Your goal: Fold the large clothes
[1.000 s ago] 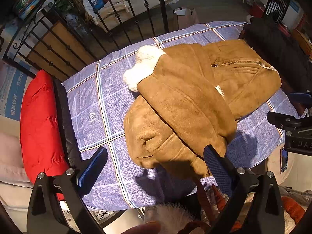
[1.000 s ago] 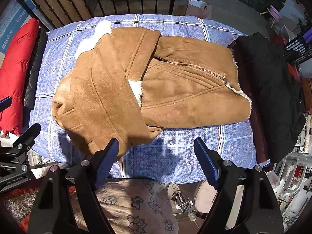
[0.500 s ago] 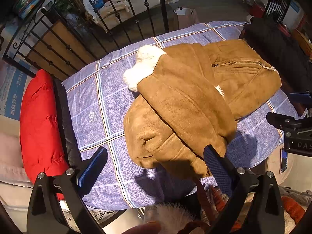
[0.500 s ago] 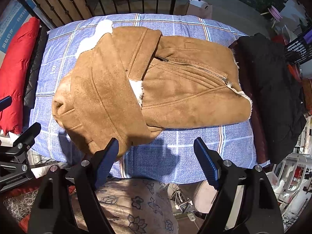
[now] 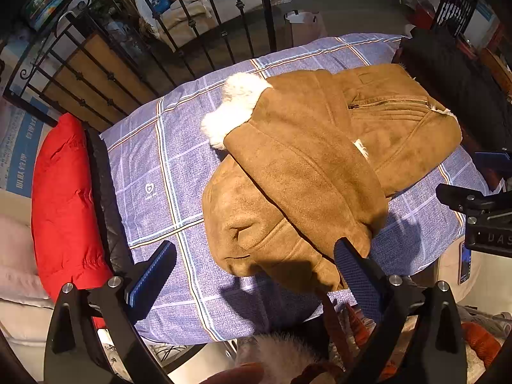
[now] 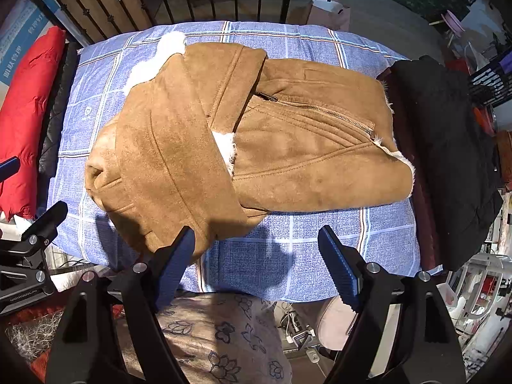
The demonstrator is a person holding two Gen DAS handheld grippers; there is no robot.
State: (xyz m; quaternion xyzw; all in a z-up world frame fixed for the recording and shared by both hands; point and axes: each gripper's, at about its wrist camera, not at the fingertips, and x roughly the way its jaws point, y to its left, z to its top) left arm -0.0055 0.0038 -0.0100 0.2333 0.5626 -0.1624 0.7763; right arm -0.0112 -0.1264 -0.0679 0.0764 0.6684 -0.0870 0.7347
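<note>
Tan suede coat [image 6: 243,147] lies folded on the checked blue bedspread [image 6: 288,256]. Both the left claw [image 5: 256,275] and right claw [image 6: 256,256] gape empty. Only the right view shows the black garment [image 6: 448,147] fully.

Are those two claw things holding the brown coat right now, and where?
No. The left gripper and right gripper are both open, holding nothing; the brown coat lies folded on the bed.

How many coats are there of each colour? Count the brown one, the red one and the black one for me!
Brown coat on the checked blue cover: 1
Red puffy coat at the left edge: 1
Black coat at the right edge: 1
Total: 3
</note>
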